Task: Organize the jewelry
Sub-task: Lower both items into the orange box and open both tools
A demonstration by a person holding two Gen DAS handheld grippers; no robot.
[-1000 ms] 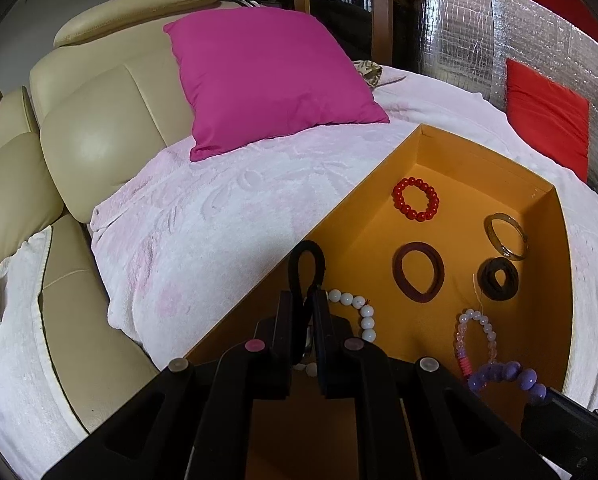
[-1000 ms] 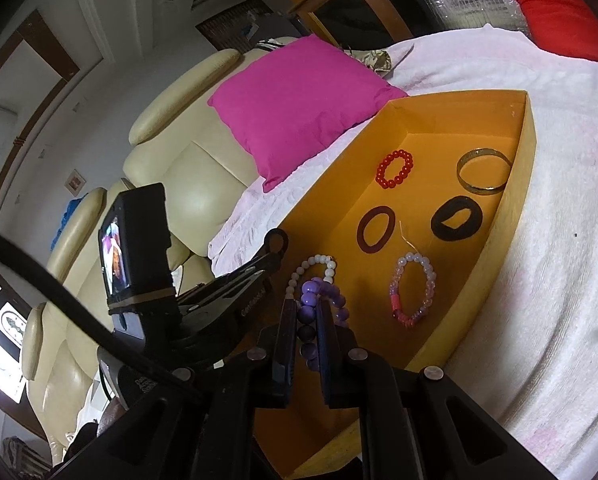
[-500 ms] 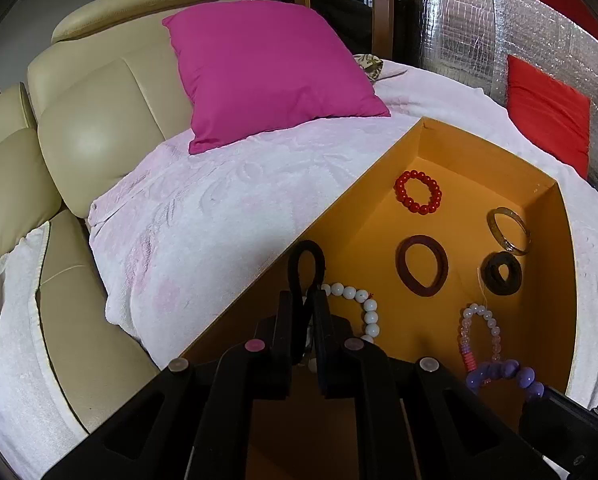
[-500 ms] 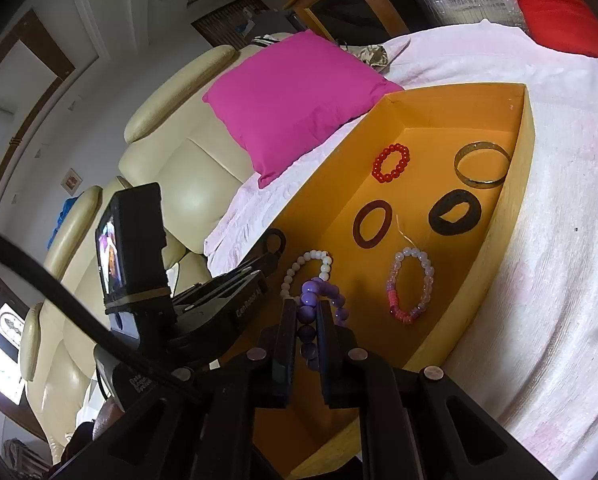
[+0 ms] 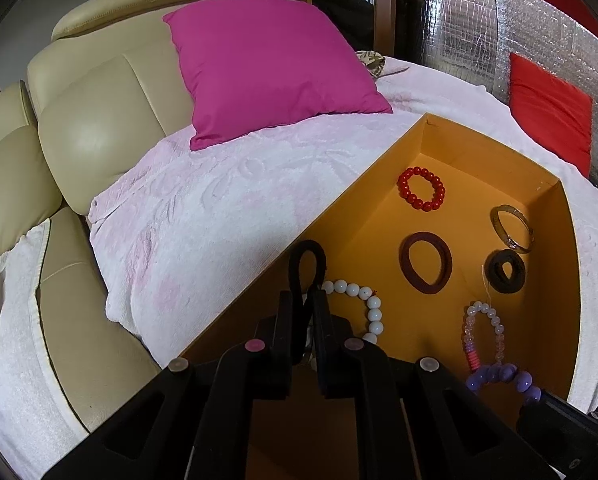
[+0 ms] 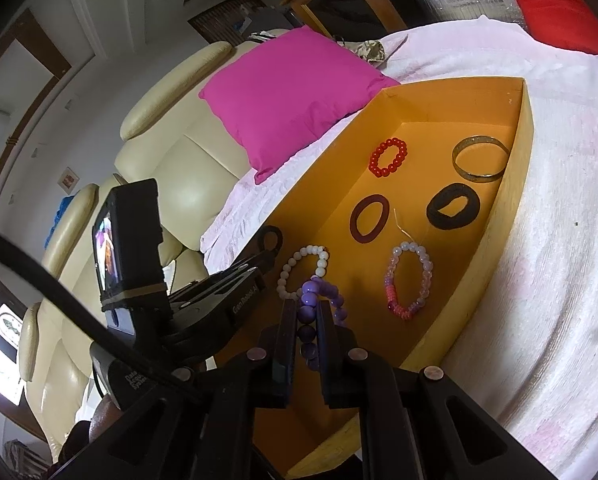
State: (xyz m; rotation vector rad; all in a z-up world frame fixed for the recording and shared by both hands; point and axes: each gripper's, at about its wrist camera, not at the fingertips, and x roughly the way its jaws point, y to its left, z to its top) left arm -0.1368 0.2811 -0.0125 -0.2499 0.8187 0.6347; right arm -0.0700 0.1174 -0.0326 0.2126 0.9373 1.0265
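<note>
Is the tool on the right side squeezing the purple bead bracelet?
Touching. In the right wrist view the right tool is shut on the purple bead bracelet, with beads pinched between its two fingers and the rest looping out above them.

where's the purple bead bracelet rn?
Pinched in the right tool, held over the orange box's near end, beside the white bead bracelet.

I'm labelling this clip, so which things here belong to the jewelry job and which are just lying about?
Job: orange box, red beads, bangle, maroon band, white beads, purple beads, black band.
Lying about: pink pillow, red cushion, sofa.
</note>
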